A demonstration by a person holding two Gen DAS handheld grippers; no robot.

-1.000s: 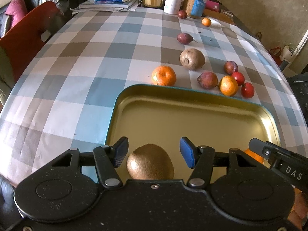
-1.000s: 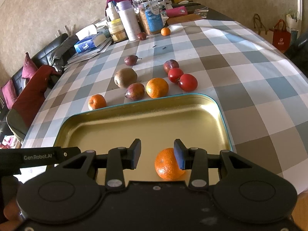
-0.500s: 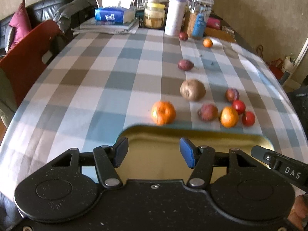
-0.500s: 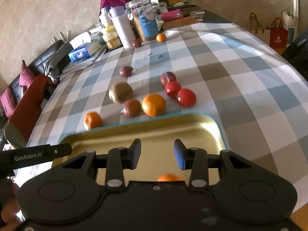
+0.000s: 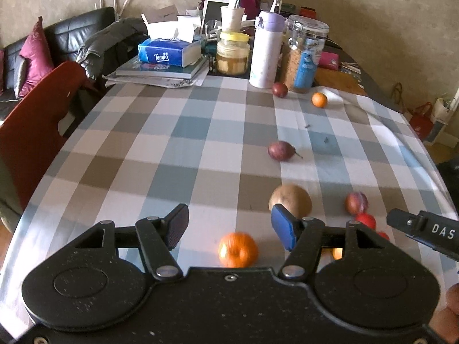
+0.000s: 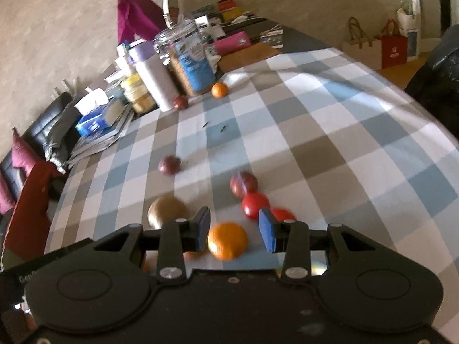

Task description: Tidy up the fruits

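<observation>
The left gripper (image 5: 229,226) has just been opening its jaws and grips nothing, with an orange (image 5: 237,248) on the checked tablecloth (image 5: 183,149) seen between them. The right gripper (image 6: 233,230) is also open and empty above a second orange (image 6: 227,240). Farther off lie a brown kiwi (image 5: 290,200), red tomatoes (image 6: 254,205) and a purple fruit (image 5: 280,151)

Three round orange citrus fruits: one near-left (image 5: 237,249), one near-right (image 6: 227,240), one small and far (image 5: 319,99). One brown oval kiwi (image 5: 290,200). Two shiny red tomatoes (image 6: 254,204), near right. Three dark purple-red round fruits: far (image 5: 279,89), middle (image 5: 280,151), right (image 5: 356,203).
</observation>
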